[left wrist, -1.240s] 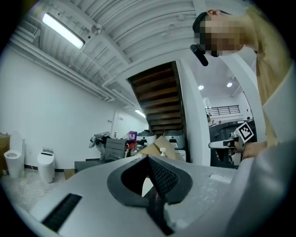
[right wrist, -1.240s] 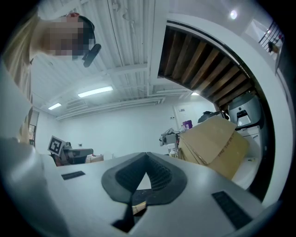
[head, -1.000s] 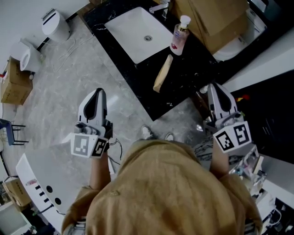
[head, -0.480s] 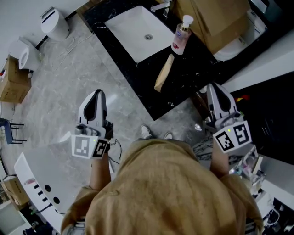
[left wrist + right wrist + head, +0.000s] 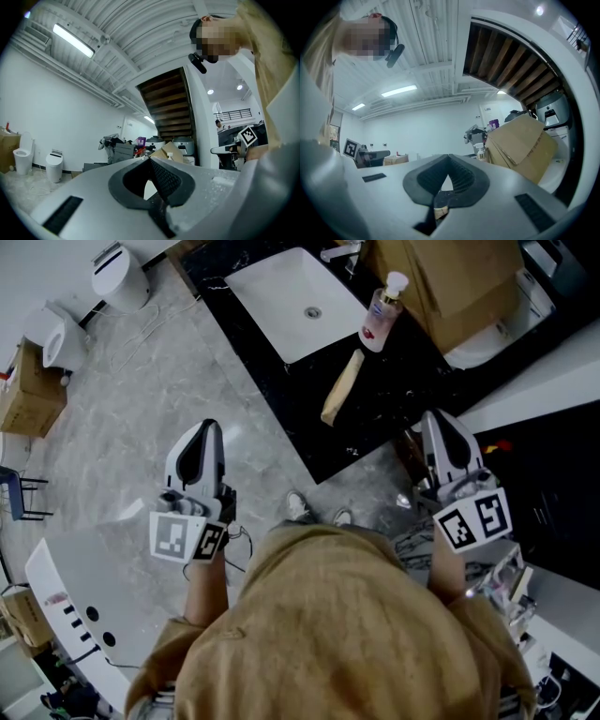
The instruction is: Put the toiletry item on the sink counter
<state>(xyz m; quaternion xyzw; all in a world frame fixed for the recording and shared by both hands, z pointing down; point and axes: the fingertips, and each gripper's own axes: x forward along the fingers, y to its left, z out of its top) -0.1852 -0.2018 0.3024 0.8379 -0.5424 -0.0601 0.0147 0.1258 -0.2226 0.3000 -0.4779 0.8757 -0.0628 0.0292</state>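
Note:
A tan, stick-shaped toiletry item (image 5: 339,387) lies on the black sink counter (image 5: 394,399), just right of the white basin (image 5: 281,296). A pump bottle (image 5: 384,313) stands upright behind it. My left gripper (image 5: 208,427) hovers over the grey floor, left of the counter's near corner, shut and empty. Its tips meet in the left gripper view (image 5: 150,159). My right gripper (image 5: 437,418) is over the counter's near right edge, shut with nothing held, and the tips touch in the right gripper view (image 5: 449,157).
A cardboard box (image 5: 450,277) leans at the back right of the counter, and a faucet (image 5: 339,251) stands behind the basin. Two toilets (image 5: 120,277) (image 5: 54,337) and cardboard boxes (image 5: 28,395) stand at the far left. A white panel (image 5: 70,587) lies at lower left.
The head view has drifted slightly, so the counter and the left gripper sit a little more to the right. Both grippers stay shut and empty.

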